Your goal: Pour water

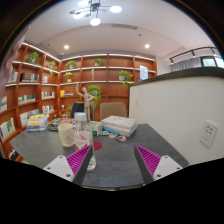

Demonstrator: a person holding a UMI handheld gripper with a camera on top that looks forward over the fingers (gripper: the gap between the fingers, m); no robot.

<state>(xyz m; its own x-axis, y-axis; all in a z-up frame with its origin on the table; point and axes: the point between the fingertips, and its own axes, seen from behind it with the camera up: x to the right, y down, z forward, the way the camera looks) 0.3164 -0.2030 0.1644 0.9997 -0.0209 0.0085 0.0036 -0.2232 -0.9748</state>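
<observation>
Gripper (115,160) held level above the grey table (125,165), fingers spread wide, nothing between them; pink ribbed pads face inward. Looks like an approach stance, aimed towards the drinkware.

Landmark: clear plastic bottle (82,135), upright, just ahead of the left finger. It is tall, see-through, likely light and easy to tip. Beside it, farther left, a pale cup (66,133), squat and rounded, probably the vessel to receive water. Right of the bottle and beyond, a flat stack of books (118,124). Behind the bottle, wooden shelves (40,85) with plants.

Pouring not yet begun, by my judgement; bottle untouched.
</observation>
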